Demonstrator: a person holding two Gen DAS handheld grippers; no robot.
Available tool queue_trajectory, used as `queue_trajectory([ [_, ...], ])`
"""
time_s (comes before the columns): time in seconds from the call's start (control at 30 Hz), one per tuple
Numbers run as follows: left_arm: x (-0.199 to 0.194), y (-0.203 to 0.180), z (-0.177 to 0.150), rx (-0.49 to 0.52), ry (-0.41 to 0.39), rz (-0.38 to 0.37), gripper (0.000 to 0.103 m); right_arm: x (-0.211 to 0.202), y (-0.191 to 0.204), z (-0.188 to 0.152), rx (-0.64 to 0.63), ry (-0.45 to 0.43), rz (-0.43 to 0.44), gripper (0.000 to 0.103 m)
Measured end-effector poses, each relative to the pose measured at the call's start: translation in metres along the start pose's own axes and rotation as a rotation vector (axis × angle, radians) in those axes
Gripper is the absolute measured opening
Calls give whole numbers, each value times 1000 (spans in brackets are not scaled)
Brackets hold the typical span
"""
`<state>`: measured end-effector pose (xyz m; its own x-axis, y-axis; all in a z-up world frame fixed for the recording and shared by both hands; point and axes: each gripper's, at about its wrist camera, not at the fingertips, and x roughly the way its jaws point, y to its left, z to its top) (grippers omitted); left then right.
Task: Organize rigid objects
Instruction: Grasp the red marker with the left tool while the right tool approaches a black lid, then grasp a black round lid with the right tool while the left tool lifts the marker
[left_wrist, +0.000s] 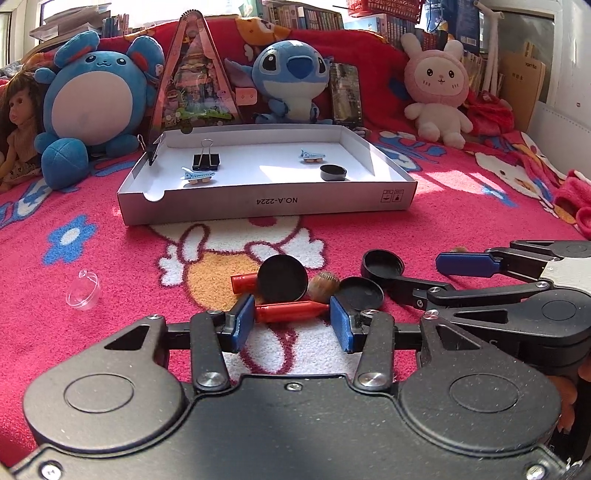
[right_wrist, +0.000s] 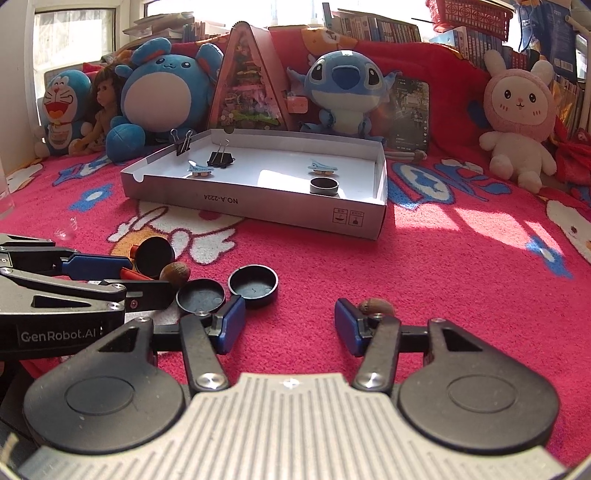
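The left gripper (left_wrist: 291, 325) is shown spread, its blue pads set to either side of a short red plastic cylinder (left_wrist: 290, 311) that lies on the pink patterned blanket (left_wrist: 461, 221). No pinch is made yet: the cylinder's long axis runs crosswise, from pad to pad, so a closure would be taken on its two ends rather than across its girth. Just beyond it are seen a flat black round lid (left_wrist: 282, 278) propped on edge, a second red cylinder (left_wrist: 243, 282) and a brown ridged nut (left_wrist: 324, 286).

The right gripper (right_wrist: 290, 325) is likewise held spread, with nothing between its pads; a second brown nut (right_wrist: 376, 306) lies just past its right pad, and two shallow black caps (right_wrist: 253, 286) lie ahead to its left.

Well ahead of both grippers stands the white cardboard tray (left_wrist: 266, 203), in which black binder clips, two small blue toy planes and one black cap are already placed.

The red cylinder is judged nearer the left gripper, which seems the natural one to take it.
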<state>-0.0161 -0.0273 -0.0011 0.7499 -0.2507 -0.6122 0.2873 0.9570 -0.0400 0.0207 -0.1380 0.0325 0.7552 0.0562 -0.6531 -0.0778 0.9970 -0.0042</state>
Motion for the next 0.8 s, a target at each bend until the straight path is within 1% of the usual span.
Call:
queue_trajectory([
  [0.37, -6, 4, 1, -1, -17, 15, 42, 9, 7, 6, -7, -2, 17, 66],
  [0.5, -8, 8, 4, -8, -26, 23, 42, 12, 9, 8, -5, -1, 20, 59],
  [0.8, -6, 19, 16, -31, -44, 44, 42, 21, 17, 16, -16, -7, 29, 50],
])
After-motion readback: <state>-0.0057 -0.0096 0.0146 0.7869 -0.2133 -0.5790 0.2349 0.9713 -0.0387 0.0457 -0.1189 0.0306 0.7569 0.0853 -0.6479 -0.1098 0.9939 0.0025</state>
